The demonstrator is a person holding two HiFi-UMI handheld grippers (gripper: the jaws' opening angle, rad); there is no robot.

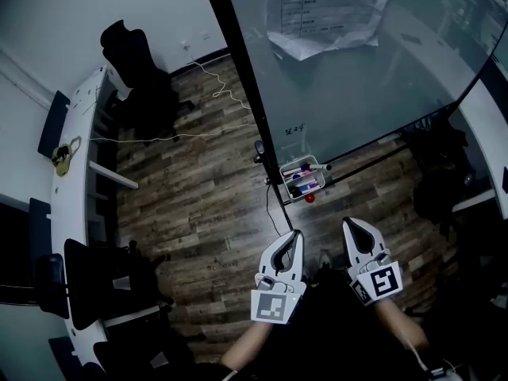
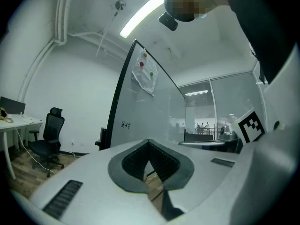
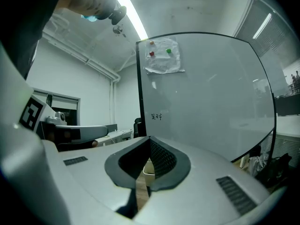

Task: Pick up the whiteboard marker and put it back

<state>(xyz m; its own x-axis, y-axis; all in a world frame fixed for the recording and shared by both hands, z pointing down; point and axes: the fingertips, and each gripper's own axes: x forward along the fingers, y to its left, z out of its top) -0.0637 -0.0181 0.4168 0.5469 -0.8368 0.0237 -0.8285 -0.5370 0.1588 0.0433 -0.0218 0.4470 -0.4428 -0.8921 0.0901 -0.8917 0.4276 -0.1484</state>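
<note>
A small white tray (image 1: 302,179) hangs at the foot of the glass whiteboard (image 1: 357,70) and holds several markers. One whiteboard marker (image 1: 314,167) lies across the tray's top. Both grippers hover level above the wooden floor, short of the tray and apart from it. My left gripper (image 1: 296,234) is shut with nothing between its tips (image 2: 149,142). My right gripper (image 1: 348,224) is also shut and empty (image 3: 150,138). Through the gap under its jaws a bit of the white tray (image 3: 147,167) shows. The whiteboard (image 3: 206,102) fills the right gripper view.
A sheet of paper (image 1: 329,10) is pinned to the board with magnets. A red round thing (image 1: 309,198) lies below the tray. A white desk (image 1: 75,133), black office chairs (image 1: 131,54) and a cable (image 1: 182,136) are at the left. Dark bags (image 1: 440,181) stand at the right.
</note>
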